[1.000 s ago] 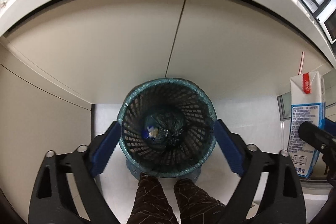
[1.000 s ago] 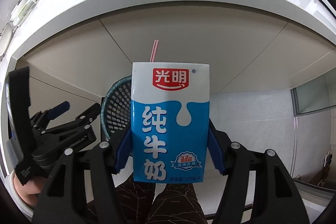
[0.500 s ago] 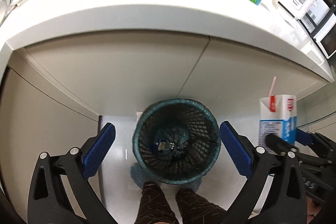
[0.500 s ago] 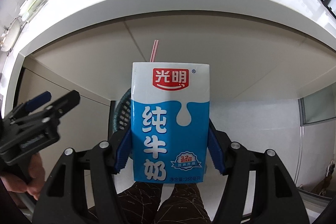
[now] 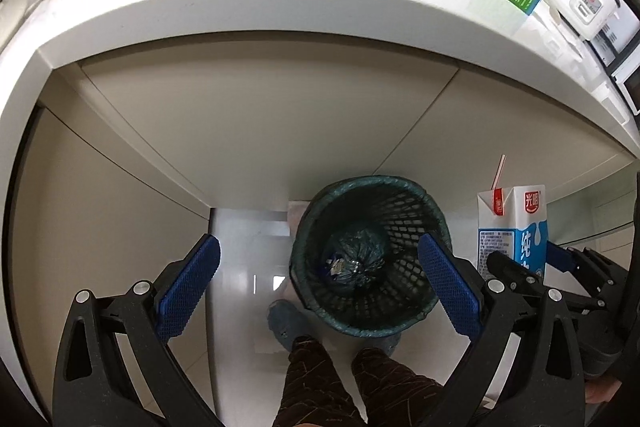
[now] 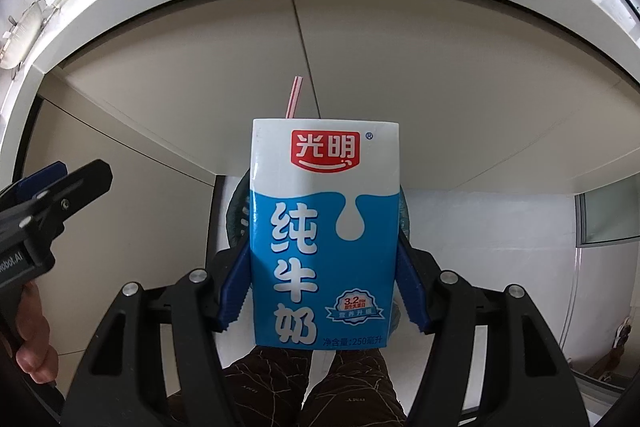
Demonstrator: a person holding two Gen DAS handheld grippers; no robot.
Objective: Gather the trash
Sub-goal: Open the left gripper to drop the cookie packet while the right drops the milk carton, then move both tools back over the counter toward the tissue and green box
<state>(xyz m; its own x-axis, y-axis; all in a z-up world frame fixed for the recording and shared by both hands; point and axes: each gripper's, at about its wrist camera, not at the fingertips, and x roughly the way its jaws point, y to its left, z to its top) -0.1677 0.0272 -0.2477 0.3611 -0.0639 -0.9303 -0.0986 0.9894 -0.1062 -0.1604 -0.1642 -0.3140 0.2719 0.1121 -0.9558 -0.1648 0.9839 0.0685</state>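
A white worktop (image 5: 248, 7) curves across the far part of the scene, with pale cabinet fronts (image 5: 260, 131) beneath it and a light floor (image 5: 248, 247) nearer. On that floor, close to the cabinets and just beyond the person's legs (image 5: 320, 379), stands a dark mesh wastebasket (image 5: 416, 223), open upward, with a knotted dark bag and some scraps at its bottom. The left gripper (image 5: 320, 283) hangs above the floor with its blue pads spread wide and nothing between them; the basket sits toward its right pad. To the right of the basket, the right gripper (image 6: 322, 279) is clamped on a blue-and-white milk carton (image 6: 324, 227), its pads pressing the carton's two side faces low down. The carton stands upright, long axis vertical, a pink-striped straw (image 6: 293, 98) rising from its top. From the right wrist camera the basket rim (image 6: 236, 207) peeks out behind the carton's left edge, so the basket lies ahead of, below and slightly left of the carton. The right gripper is the one placed to drop it; the carton probably needs carrying a little left and forward over the opening before release.
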